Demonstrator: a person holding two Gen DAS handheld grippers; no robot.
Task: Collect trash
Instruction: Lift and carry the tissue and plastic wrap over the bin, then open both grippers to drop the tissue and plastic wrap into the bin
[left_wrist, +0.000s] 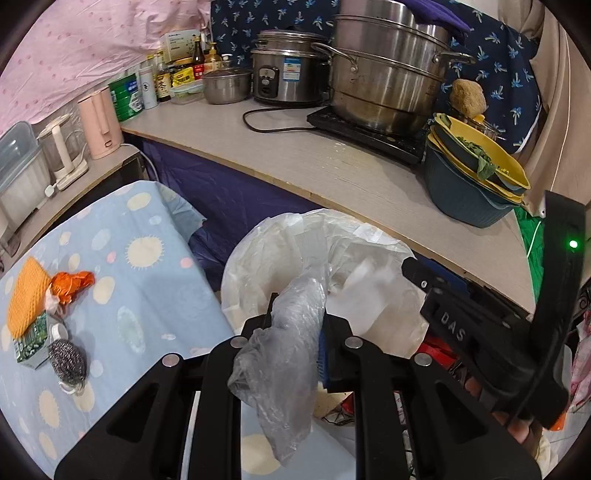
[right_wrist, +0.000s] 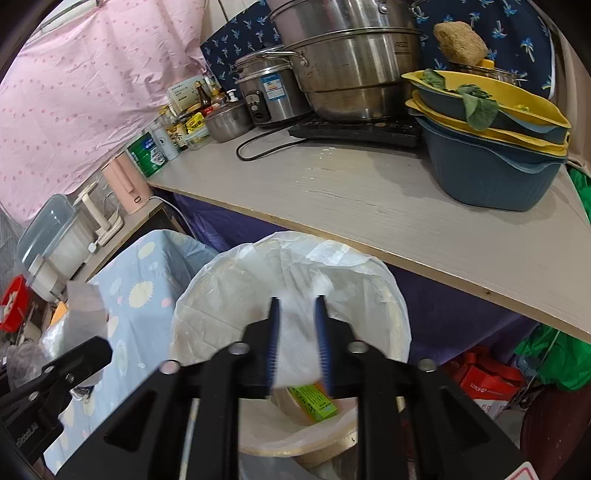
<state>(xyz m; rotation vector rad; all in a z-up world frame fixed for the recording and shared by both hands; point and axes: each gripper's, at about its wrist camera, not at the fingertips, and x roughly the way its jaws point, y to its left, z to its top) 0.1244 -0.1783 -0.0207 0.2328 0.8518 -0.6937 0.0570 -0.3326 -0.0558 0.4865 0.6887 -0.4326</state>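
Left gripper (left_wrist: 295, 314): jaws closed on a crumpled clear plastic bag (left_wrist: 280, 354), which hangs down between the fingers and trails toward the camera; it is held just at the near rim of the round bin lined with a white plastic bag (left_wrist: 258, 258). Right gripper (right_wrist: 297, 325): jaws parted to a narrow gap, blue pads (right_wrist: 274, 332) visible, poised over the bin mouth; a blurred white sheet of tissue or paper (right_wrist: 297, 354) sits between the fingers, and whether they touch it cannot be told. A green carton (right_wrist: 314, 402) lies inside the bin liner below. On the light blue cloth with pale dots (left_wrist: 147, 288) left of the bin remain an orange crumpled wrapper (left_wrist: 72, 282), an orange ribbed pad (left_wrist: 26, 295), a small green printed carton (left_wrist: 31, 341) and a steel wool scourer (left_wrist: 68, 360), close together. Grey countertop (left_wrist: 295, 158) behind the bin carries a stacked stainless steamer pot (left_wrist: 384, 70).
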